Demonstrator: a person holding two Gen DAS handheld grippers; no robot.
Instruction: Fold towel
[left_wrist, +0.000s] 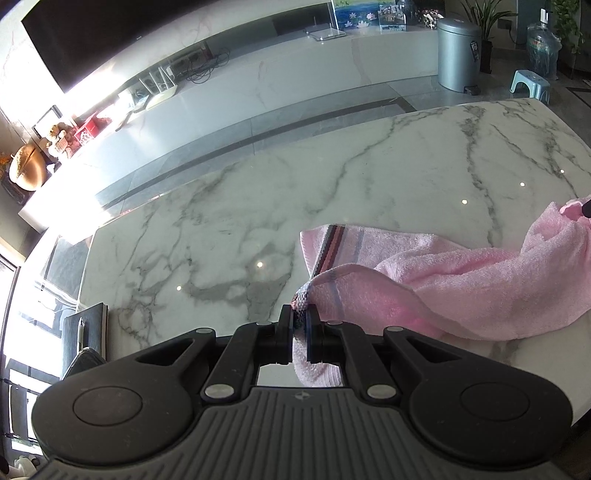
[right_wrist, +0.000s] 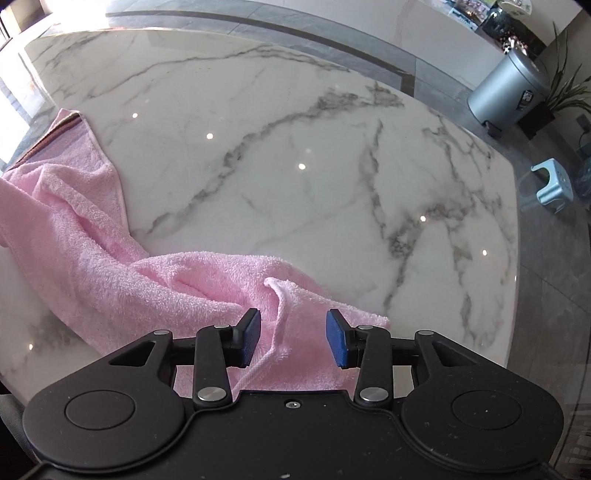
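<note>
A pink towel with a striped end lies bunched along the near part of the white marble table. My left gripper is shut on the towel's striped corner, held just above the table. In the right wrist view the towel runs from the far left to under my right gripper. The right gripper is open, its blue pads on either side of a raised fold at the towel's other end. A dark tip at the left wrist view's right edge touches the towel; I cannot tell what it is.
The marble table has rounded corners and grey floor beyond its far edge. A grey bin, a plant and a small blue stool stand on the floor to the right. A dark chair stands at the table's left.
</note>
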